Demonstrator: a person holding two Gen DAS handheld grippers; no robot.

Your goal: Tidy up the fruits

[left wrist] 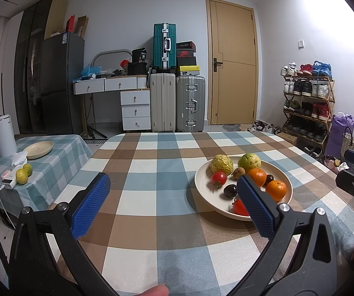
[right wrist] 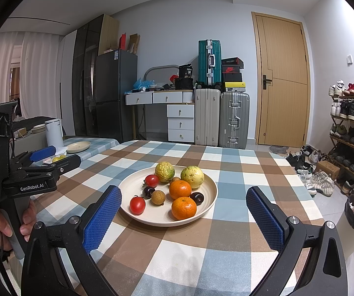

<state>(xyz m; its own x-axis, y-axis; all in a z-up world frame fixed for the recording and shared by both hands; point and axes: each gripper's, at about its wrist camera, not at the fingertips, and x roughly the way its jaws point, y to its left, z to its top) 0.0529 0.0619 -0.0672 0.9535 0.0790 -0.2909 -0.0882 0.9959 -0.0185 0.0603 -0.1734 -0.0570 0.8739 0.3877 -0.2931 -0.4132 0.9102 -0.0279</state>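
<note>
Both grippers gape wide, holding nothing. Right gripper (right wrist: 184, 215) faces the cream plate (right wrist: 127, 185) of fruit dead ahead, nearer; left gripper (left wrist: 174, 207) has it ahead-right. Nearest right: orange (right wrist: 183, 208), tomato (right wrist: 137, 205). Far side table: empty plate (left wrist: 39, 149), two guavas (left wrist: 24, 174).

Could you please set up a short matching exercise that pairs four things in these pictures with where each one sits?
Things:
1. two oranges
2. empty beige plate
3. teal suitcase
4. white kettle

Places:
A. on top of the beige and grey suitcases
B. on the big plate among tomatoes and guavas
C. on the side table, beside the kettle
D. at the far left of the side table

Pairs: 1-B, 2-C, 3-A, 4-D
</note>
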